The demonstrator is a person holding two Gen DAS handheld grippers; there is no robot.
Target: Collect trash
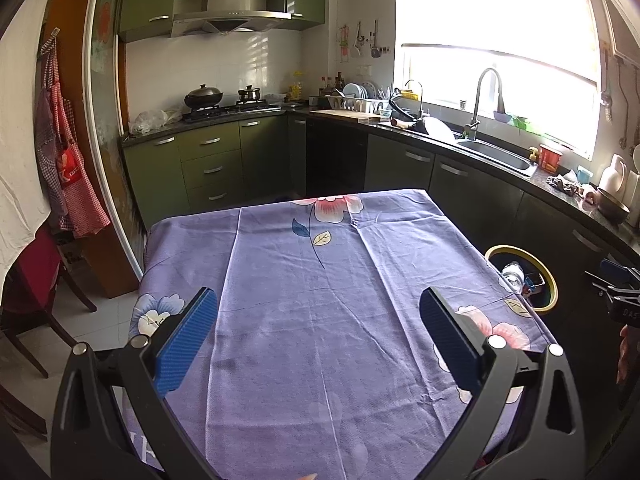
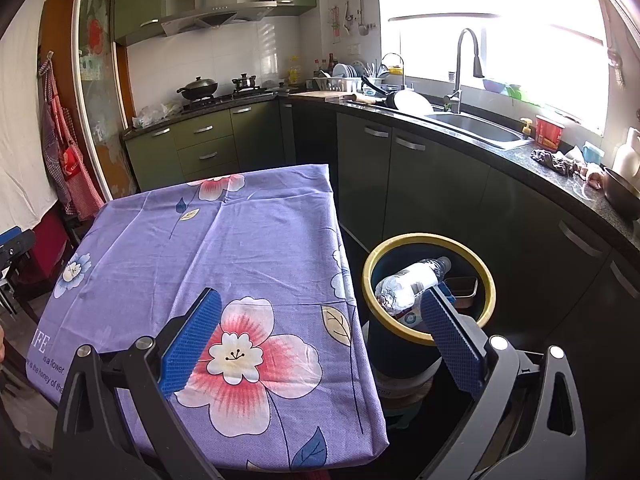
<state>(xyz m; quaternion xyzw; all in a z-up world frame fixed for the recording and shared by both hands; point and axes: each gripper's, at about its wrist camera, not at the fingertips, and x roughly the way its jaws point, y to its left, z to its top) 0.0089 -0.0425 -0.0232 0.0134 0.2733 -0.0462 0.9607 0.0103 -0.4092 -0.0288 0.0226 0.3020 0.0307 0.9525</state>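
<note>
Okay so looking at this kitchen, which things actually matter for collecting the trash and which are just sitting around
Part of the job:
- trash bin with the yellow rim, beside the table
- plastic bottle lying in the bin
- left gripper and right gripper, both open and holding nothing

Just lying about:
- floral tablecloth
- wok on the stove
- dish rack
- sink
- red aprons

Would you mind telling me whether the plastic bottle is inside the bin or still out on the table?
Inside. The plastic bottle lies tilted within the yellow-rimmed bin beside the table, neck up against the far wall.
</note>
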